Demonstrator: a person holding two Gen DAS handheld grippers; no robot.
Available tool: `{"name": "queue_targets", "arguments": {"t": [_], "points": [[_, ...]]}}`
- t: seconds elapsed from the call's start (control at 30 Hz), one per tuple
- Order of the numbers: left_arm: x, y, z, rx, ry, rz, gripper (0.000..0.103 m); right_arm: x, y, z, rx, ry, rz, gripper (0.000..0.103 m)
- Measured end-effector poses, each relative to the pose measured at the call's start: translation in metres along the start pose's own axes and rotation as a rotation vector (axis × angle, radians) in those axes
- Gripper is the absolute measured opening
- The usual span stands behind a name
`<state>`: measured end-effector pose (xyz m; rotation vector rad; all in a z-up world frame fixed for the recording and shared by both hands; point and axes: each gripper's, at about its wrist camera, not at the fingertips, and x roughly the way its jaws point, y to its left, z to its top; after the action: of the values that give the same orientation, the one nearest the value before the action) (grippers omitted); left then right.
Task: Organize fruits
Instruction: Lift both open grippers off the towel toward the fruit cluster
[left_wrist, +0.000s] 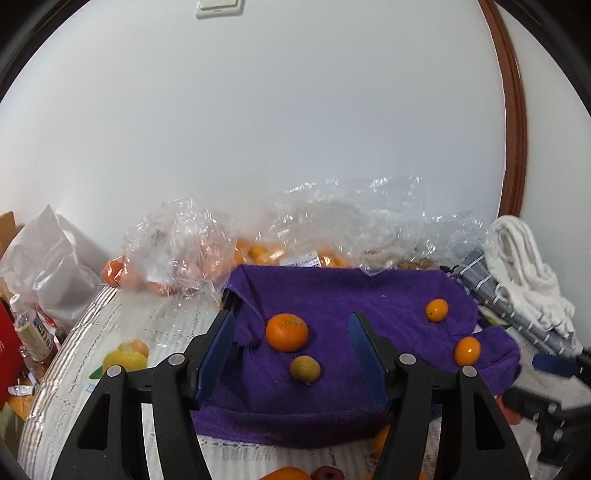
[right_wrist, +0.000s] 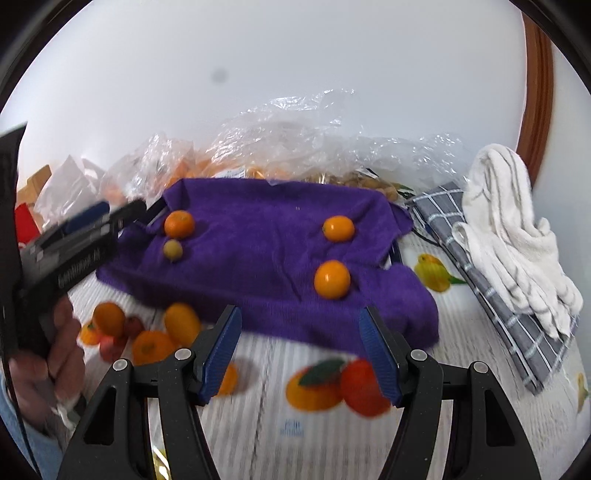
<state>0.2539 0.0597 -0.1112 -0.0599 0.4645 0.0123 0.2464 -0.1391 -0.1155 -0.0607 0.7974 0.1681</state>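
A purple towel (left_wrist: 332, 295) (right_wrist: 258, 240) lies spread on the table. On it rest a tangerine (left_wrist: 286, 331) (right_wrist: 179, 223), a small yellow-green fruit (left_wrist: 305, 368) (right_wrist: 173, 250) and two small oranges (left_wrist: 436, 310) (left_wrist: 467, 350) (right_wrist: 338, 228) (right_wrist: 332, 279). My left gripper (left_wrist: 291, 317) (right_wrist: 122, 212) hovers over the towel's left part, open, with the tangerine beyond its fingers and nothing held. My right gripper (right_wrist: 301, 314) (left_wrist: 554, 363) stands open above the towel's near edge, empty. Several loose fruits (right_wrist: 110, 317) lie on the tablecloth at the near left.
Clear plastic bags (left_wrist: 177, 251) (right_wrist: 288, 140) with orange fruit sit against the wall behind the towel. A white towel (right_wrist: 509, 229) on a grey checked cloth (right_wrist: 491, 295) lies at the right. A white bag (left_wrist: 51, 258), a bottle (left_wrist: 31, 328) and a red box stand at the left. The tablecloth bears printed fruit (right_wrist: 332, 384).
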Motion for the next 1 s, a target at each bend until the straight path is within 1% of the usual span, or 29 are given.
{"name": "queue_targets", "arguments": {"t": [0.1,0.17,0.3,0.43,0.5,0.53,0.6,0.67,0.83,0.9,1.0], "points": [[-0.012,0.003,-0.001,-0.001,0.026,-0.011,0.062,-0.01,-0.002,-0.007,0.019,0.016,0.017,0.066],[-0.023,0.005,-0.008,0.021,0.052,-0.021,0.062,-0.013,-0.003,-0.013,0.035,0.021,0.029,0.066],[-0.036,0.015,-0.024,0.065,0.142,-0.047,0.062,-0.009,-0.002,-0.022,0.063,0.044,0.032,0.066],[-0.049,0.033,-0.038,0.069,0.148,-0.041,0.062,-0.001,0.001,-0.031,0.079,0.082,0.043,0.064],[-0.05,0.046,-0.045,0.039,0.142,-0.014,0.062,0.0,0.004,-0.032,0.078,0.092,0.044,0.063],[-0.05,0.051,-0.046,0.015,0.151,-0.002,0.062,-0.001,0.006,-0.033,0.075,0.096,0.044,0.062],[-0.05,0.061,-0.045,-0.035,0.154,-0.002,0.062,-0.003,0.01,-0.034,0.061,0.1,0.041,0.061],[-0.049,0.069,-0.045,-0.071,0.149,0.02,0.062,-0.005,0.014,-0.034,0.045,0.099,0.034,0.059],[-0.042,0.083,-0.048,-0.139,0.194,0.049,0.062,-0.008,0.019,-0.036,0.041,0.101,0.037,0.051],[-0.041,0.086,-0.049,-0.154,0.202,0.061,0.062,-0.007,0.02,-0.037,0.044,0.109,0.053,0.048],[-0.041,0.082,-0.049,-0.14,0.195,0.067,0.062,-0.006,0.026,-0.039,0.029,0.112,0.062,0.048]]}}
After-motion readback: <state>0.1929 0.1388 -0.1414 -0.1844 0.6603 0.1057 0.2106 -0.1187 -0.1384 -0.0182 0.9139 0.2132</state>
